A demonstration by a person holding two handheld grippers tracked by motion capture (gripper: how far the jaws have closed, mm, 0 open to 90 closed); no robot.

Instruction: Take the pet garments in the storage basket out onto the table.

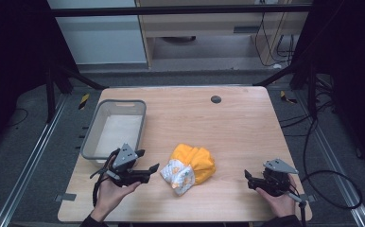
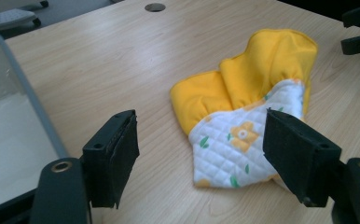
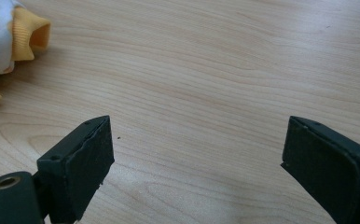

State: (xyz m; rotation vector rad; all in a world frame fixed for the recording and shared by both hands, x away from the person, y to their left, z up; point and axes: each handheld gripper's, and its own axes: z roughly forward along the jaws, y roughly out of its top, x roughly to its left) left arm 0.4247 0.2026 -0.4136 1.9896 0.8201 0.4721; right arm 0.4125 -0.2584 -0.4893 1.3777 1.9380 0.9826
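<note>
Right now the folded yellow cloth [image 1: 188,168] w/ its white floral quilted part lies mid-table, near the front edge. Left gripper [image 1: 148,160] sits just beside it, jaws wide w/ nothing between, prob. lined up to pinch the quilted edge. Right gripper [image 1: 247,179] waits well apart, also open & empty. Grey bin [image 1: 90,135] at left looks like the drop spot.

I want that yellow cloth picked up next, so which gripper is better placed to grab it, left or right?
Left, most likely. The left gripper sits right beside the folded cloth, jaws open and aimed at it. The right gripper rests farther off, with bare table between its jaws.
</note>
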